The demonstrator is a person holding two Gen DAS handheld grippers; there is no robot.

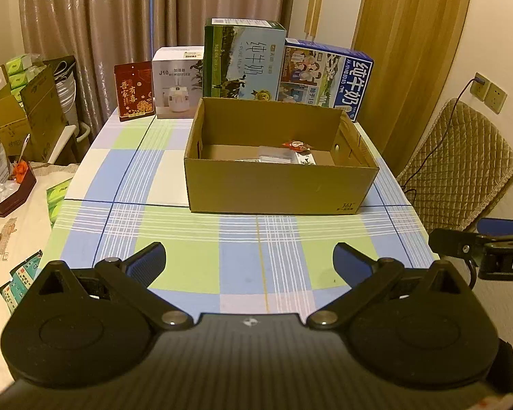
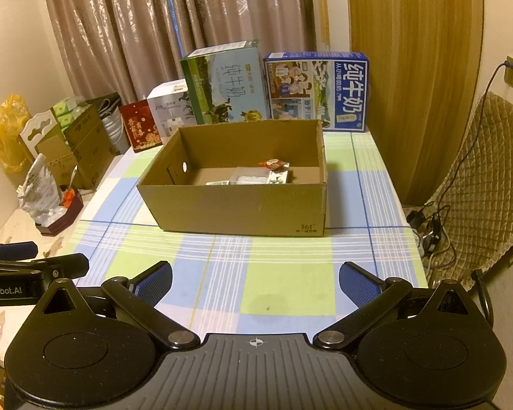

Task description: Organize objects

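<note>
Jaws on both grippers spread wide, nothing btwn them. Left gripper (image 1: 249, 259) hovers over the near part of the table (image 1: 174, 239), which has a blue/green/white plaid cloth; right gripper (image 2: 255, 278) does the same just beside it, to the right. Each one's tip shows at the edge of the other's view.

Cardboard box (image 1: 277, 188) sits open-topped mid-table, well ahead of both grippers, w/ a small "361" print on its front lower right corner. Inside, toward the back right: red-orange wrapped snack (image 1: 297, 145) lying on top of a clear plastic packet (image 1: 276, 153), plus a small white/green packet (image 1: 306, 160) just beside them. Other items at the box floor are too hidden by the front wall to make out.

Behind the box, lined up at the table's far edge, left to right: red gift box (image 1: 135, 91), white humidifier box (image 1: 178, 82), green milk carton box (image 1: 242, 59) standing tall, blue milk carton box (image 1: 325, 78). Curtains (image 1: 119, 10) hang behind. Quilted chair (image 1: 461, 160) stands right of the table, w/ a cable running over it to a wall socket (image 1: 480, 83).
</note>
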